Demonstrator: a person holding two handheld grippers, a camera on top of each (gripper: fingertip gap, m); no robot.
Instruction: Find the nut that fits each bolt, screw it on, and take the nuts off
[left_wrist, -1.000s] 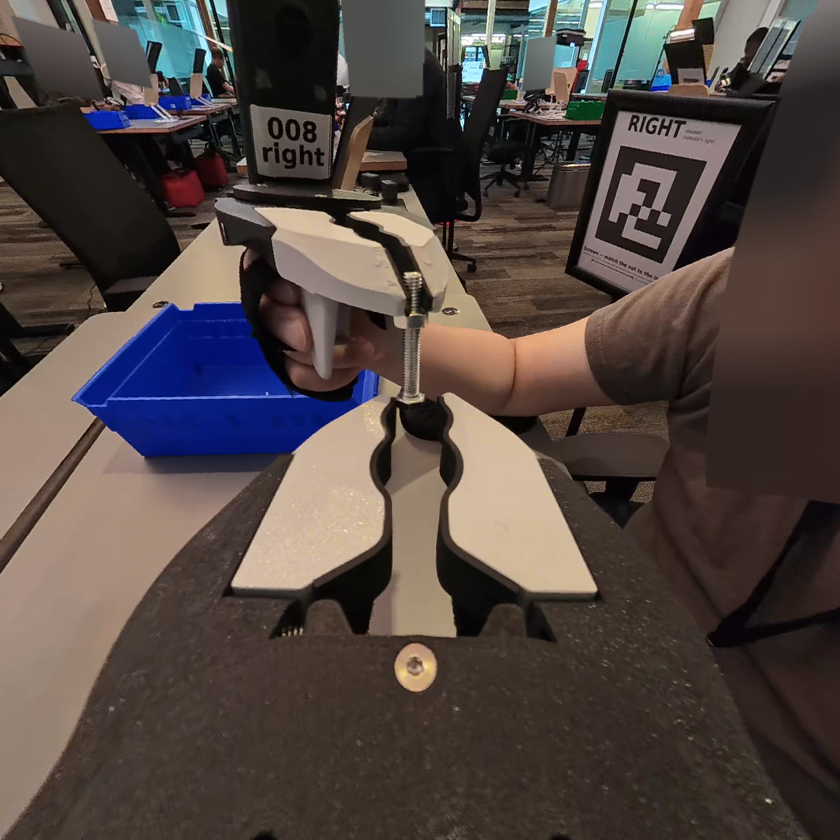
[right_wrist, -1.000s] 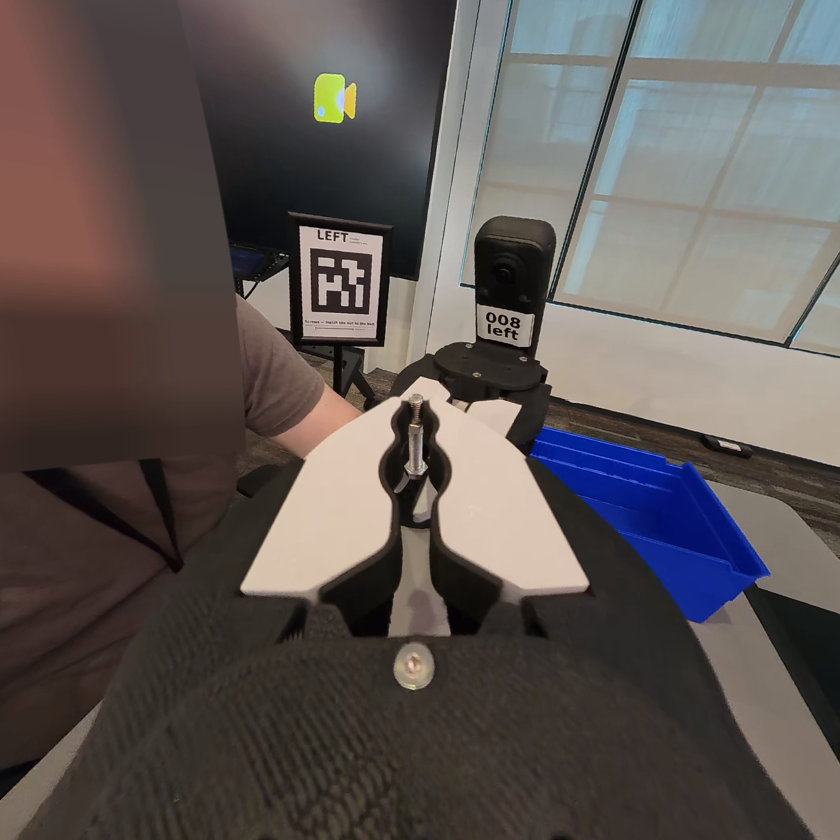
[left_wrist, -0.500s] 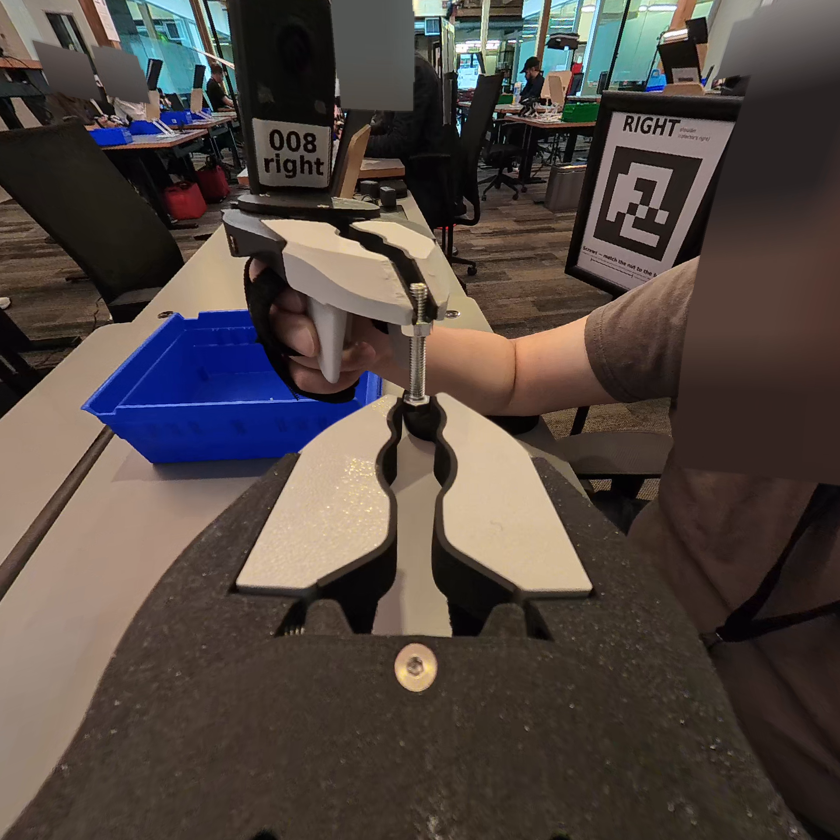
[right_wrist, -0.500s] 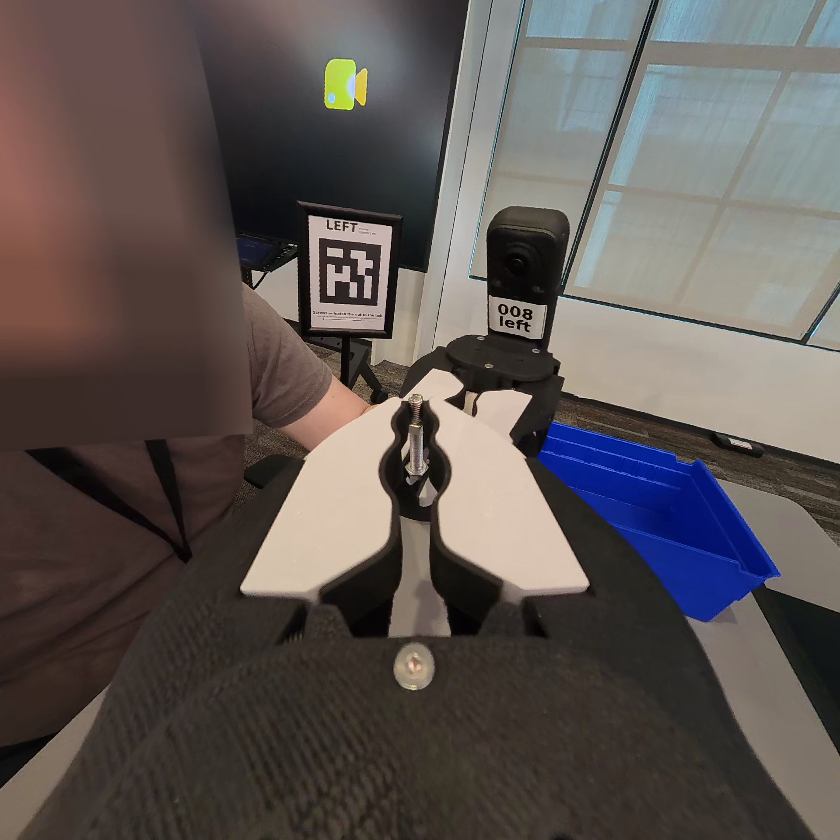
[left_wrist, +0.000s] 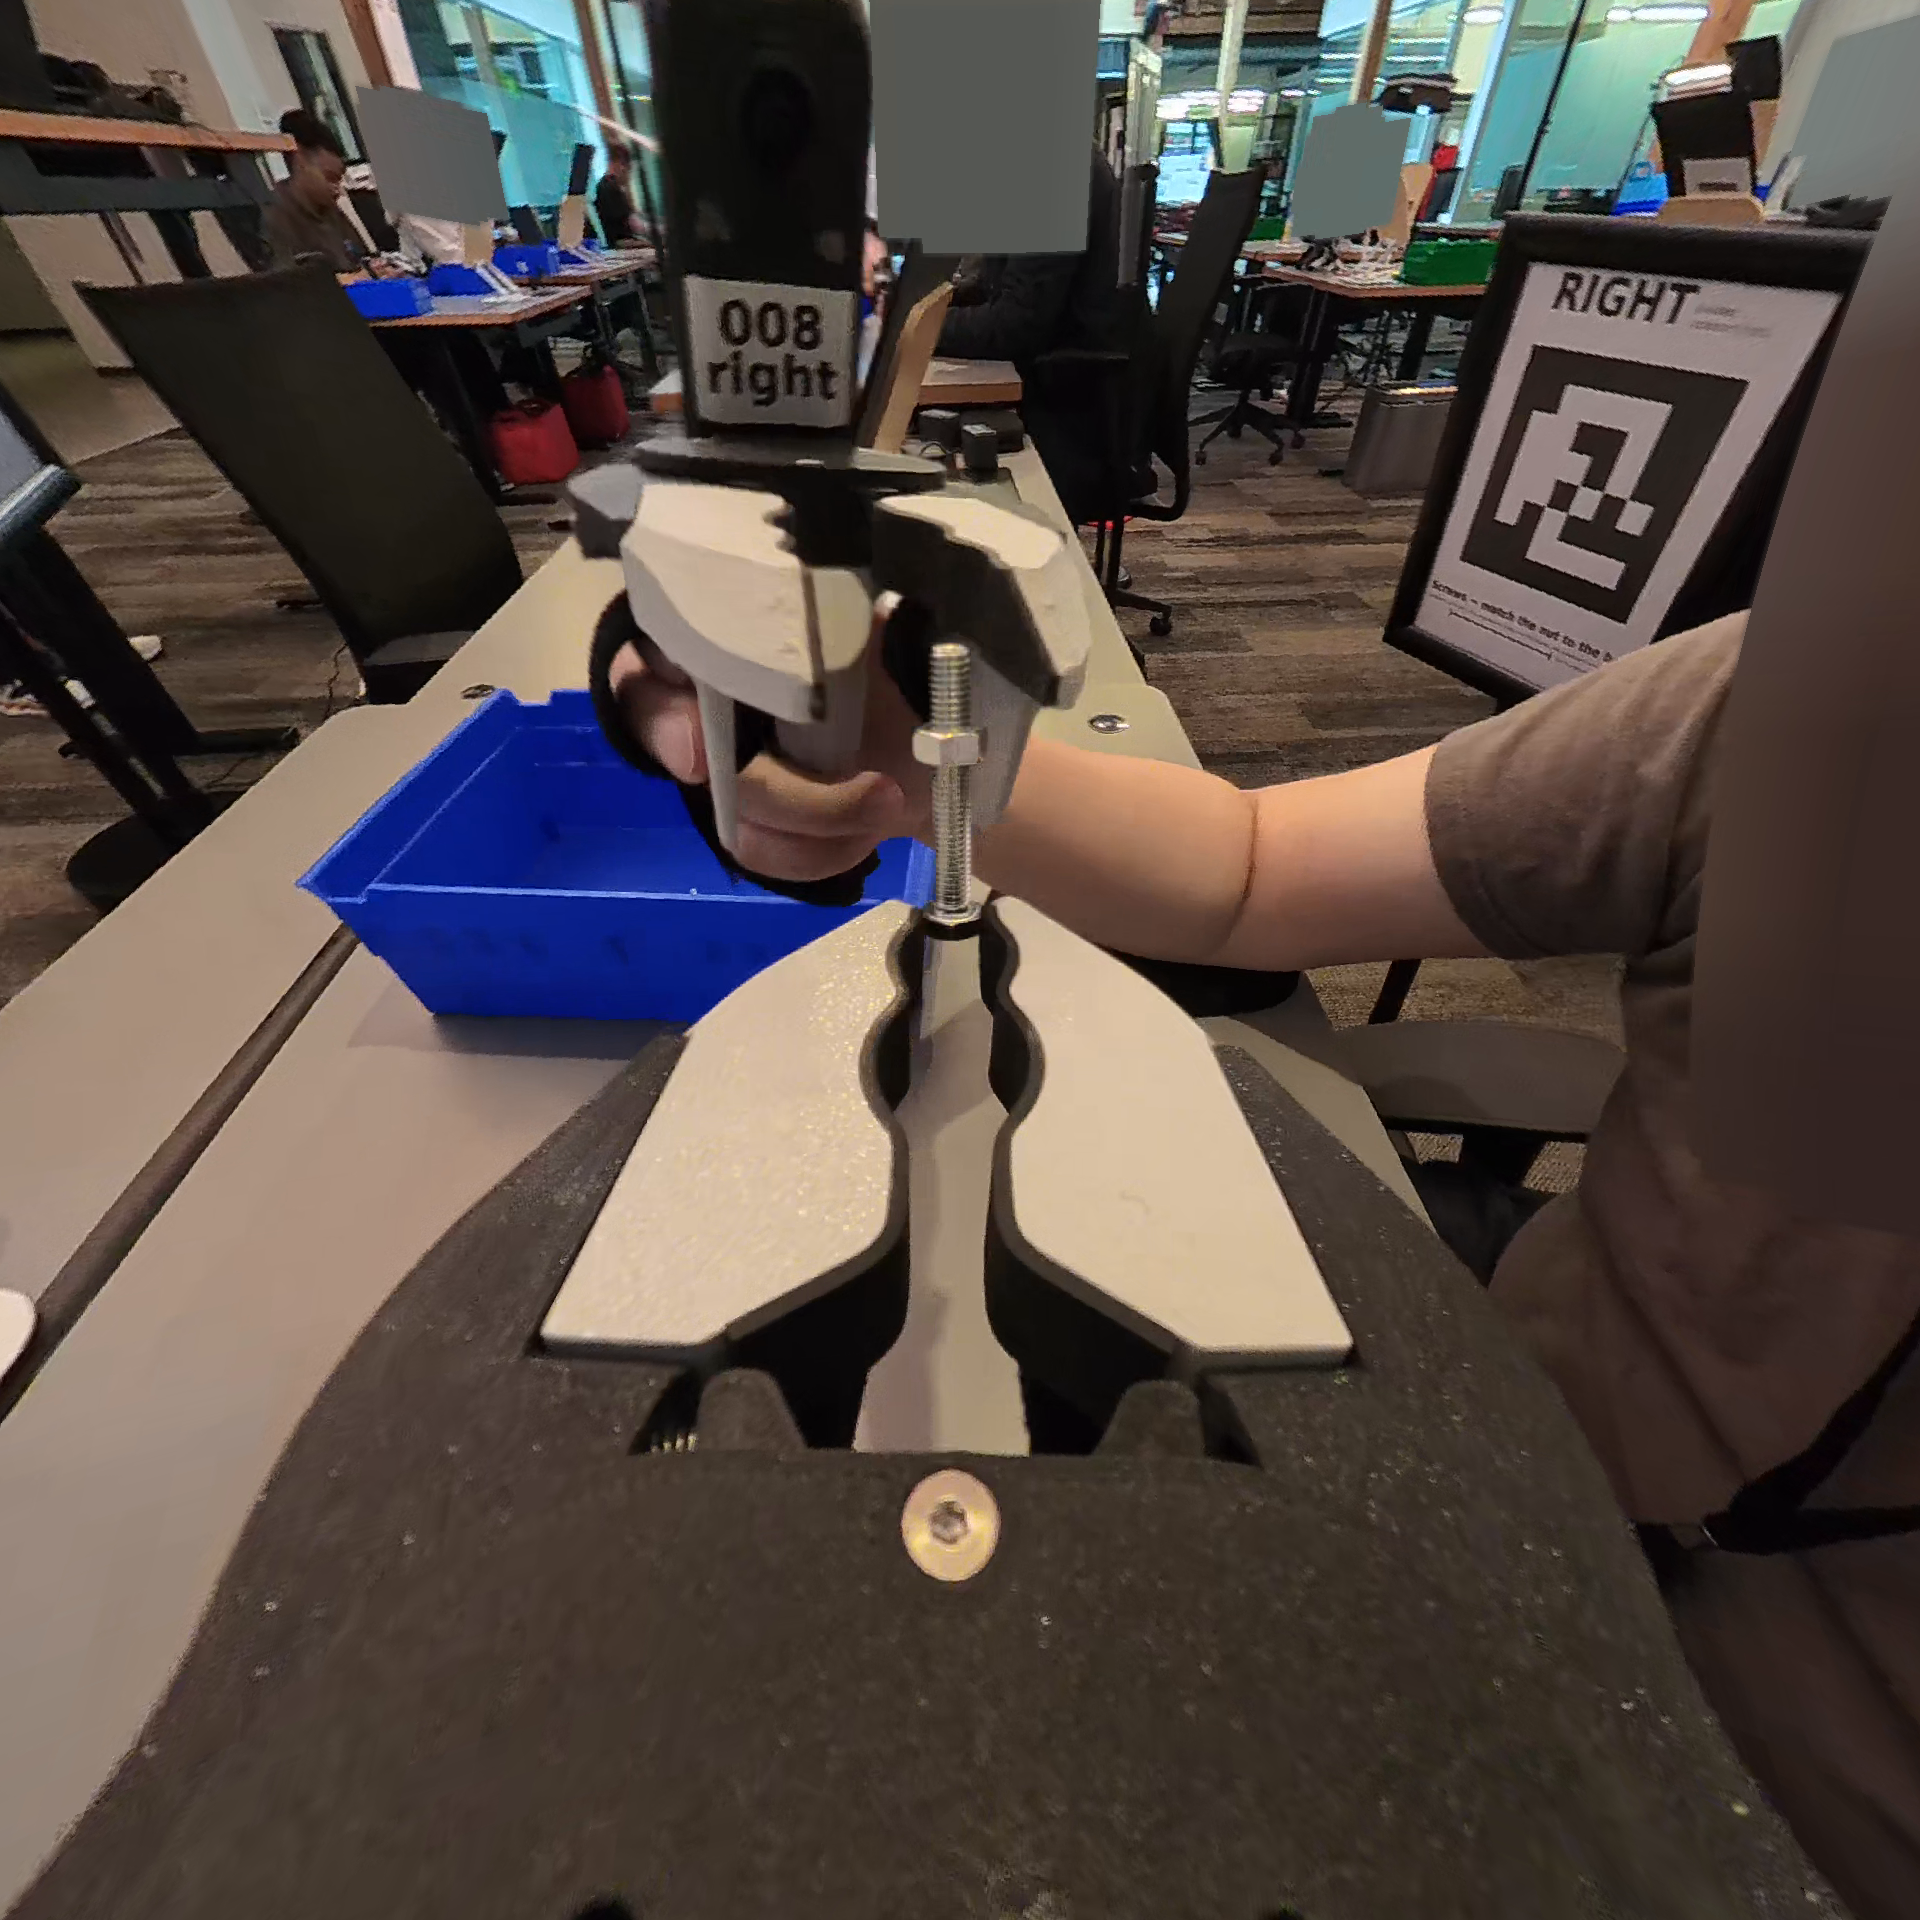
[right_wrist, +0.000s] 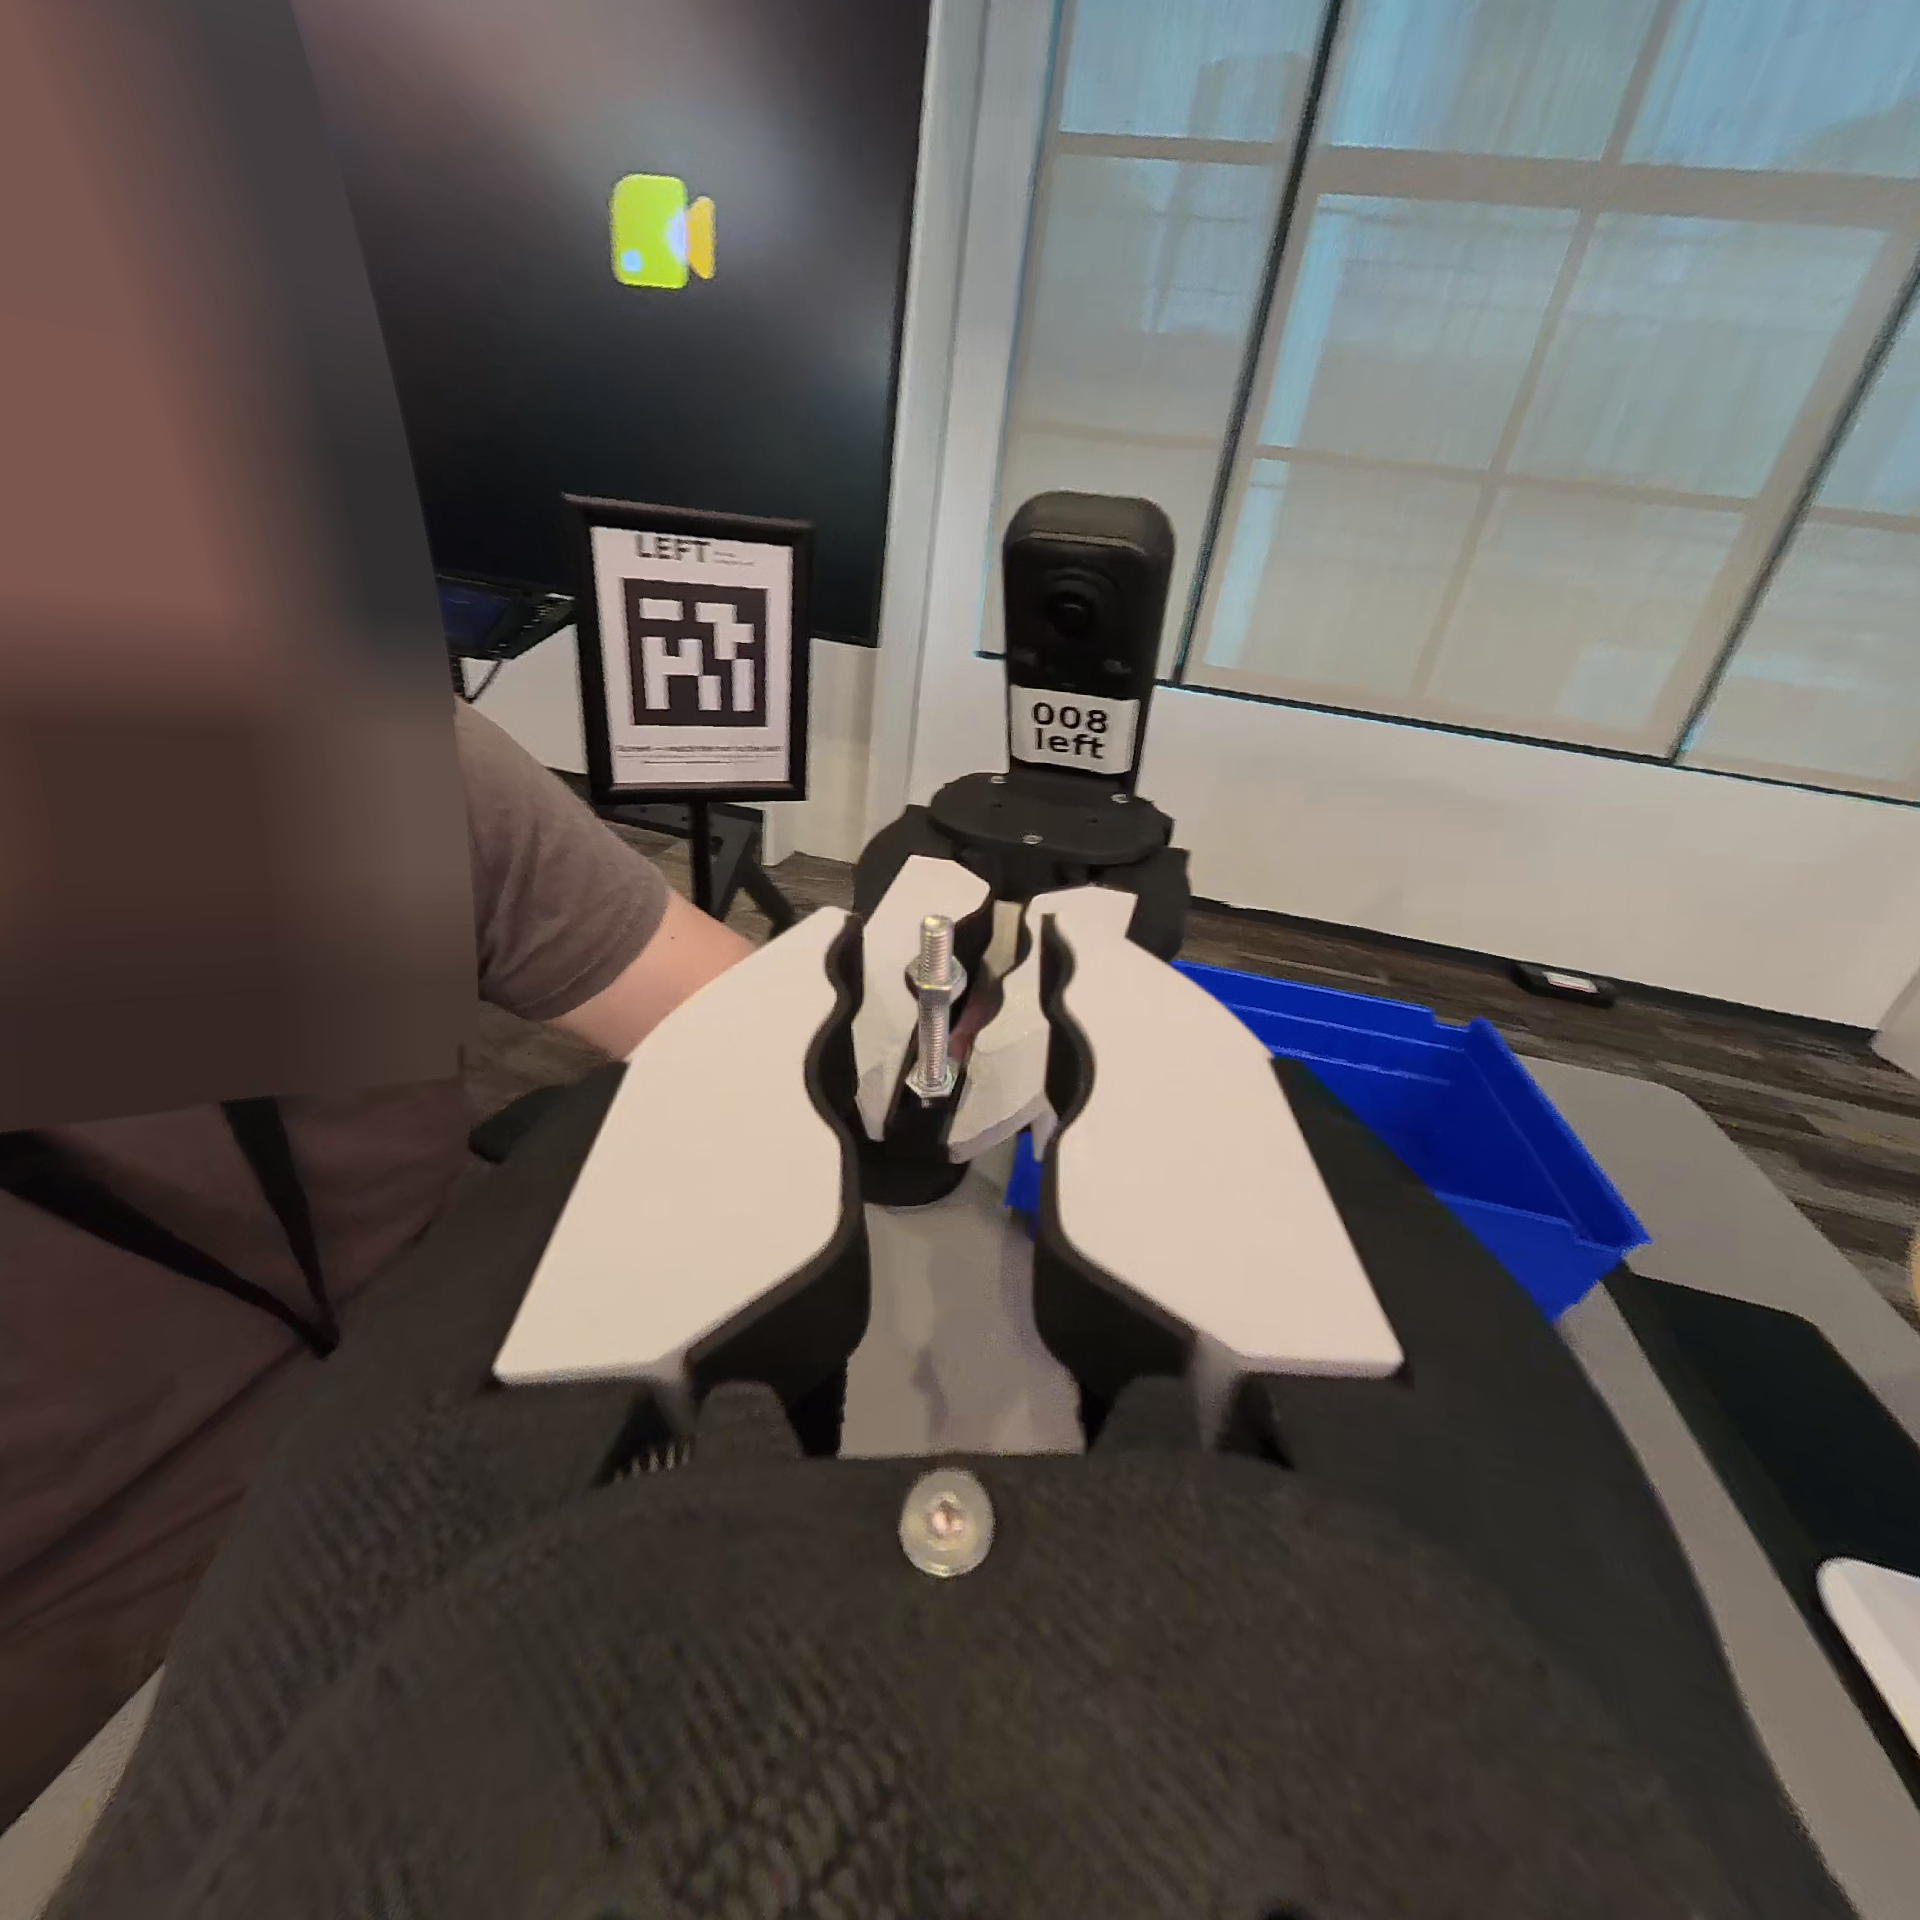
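A threaded steel bolt (left_wrist: 951, 821) stands upright with a hex nut (left_wrist: 948, 746) partway down its thread. My left gripper (left_wrist: 951, 920) is shut on the bolt's black base. My right gripper (left_wrist: 914, 665) hangs over the bolt's top with its jaws apart and grips nothing. In the right wrist view, the bolt (right_wrist: 932, 1023) rises in the gap of my open right gripper (right_wrist: 945, 920). The nut (right_wrist: 932, 971) sits high on it and a second metal collar (right_wrist: 928, 1083) sits low, just above the black base (right_wrist: 914, 1153). The left gripper's fingers (right_wrist: 899, 914) show behind the bolt.
A blue bin (left_wrist: 623, 945) stands on the grey table (left_wrist: 208, 1143) behind the grippers; it also shows in the right wrist view (right_wrist: 1403, 1091). Framed marker signs stand at each side (left_wrist: 1600, 468) (right_wrist: 691, 665). The person's arm (left_wrist: 1195, 852) reaches across. An office chair (left_wrist: 312, 447) is at the far left. My right fingertips sit around 5 cm from my left ones.
My right gripper was shut on the bolt's upper thread at the nut; its jaws have now opened and let go. The left gripper still holds the bolt's base.
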